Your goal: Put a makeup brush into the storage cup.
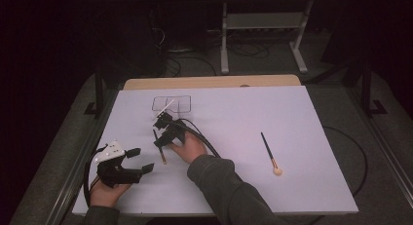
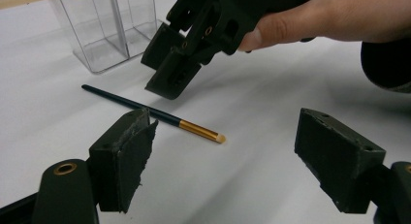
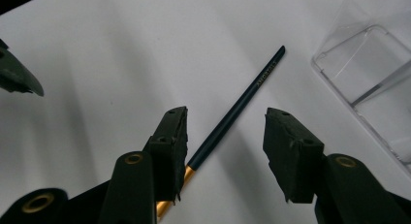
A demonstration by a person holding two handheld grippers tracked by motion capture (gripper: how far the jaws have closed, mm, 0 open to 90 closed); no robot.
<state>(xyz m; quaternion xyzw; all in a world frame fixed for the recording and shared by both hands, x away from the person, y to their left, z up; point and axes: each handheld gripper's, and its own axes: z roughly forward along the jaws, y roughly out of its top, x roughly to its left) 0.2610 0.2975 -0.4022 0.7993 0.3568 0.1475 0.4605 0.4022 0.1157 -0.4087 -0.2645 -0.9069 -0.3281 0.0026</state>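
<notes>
- left gripper [image 1: 139, 159], at 7 o'clock on the table [image 1: 311, 186], jaws wide apart, holding nothing.
- right gripper [image 3: 225, 136] released, jaws astride the dark brush [image 3: 237, 110], not touching.
- clear organizer [image 1: 171, 104] at 12 o'clock beyond.

The high view looks forward and down from above the counter [image 1: 234, 137]. Each gripper view sits close above the surface; both share the dark brush [image 3: 232, 117] and clear organiser [image 2: 104, 30] at upper frame.
</notes>
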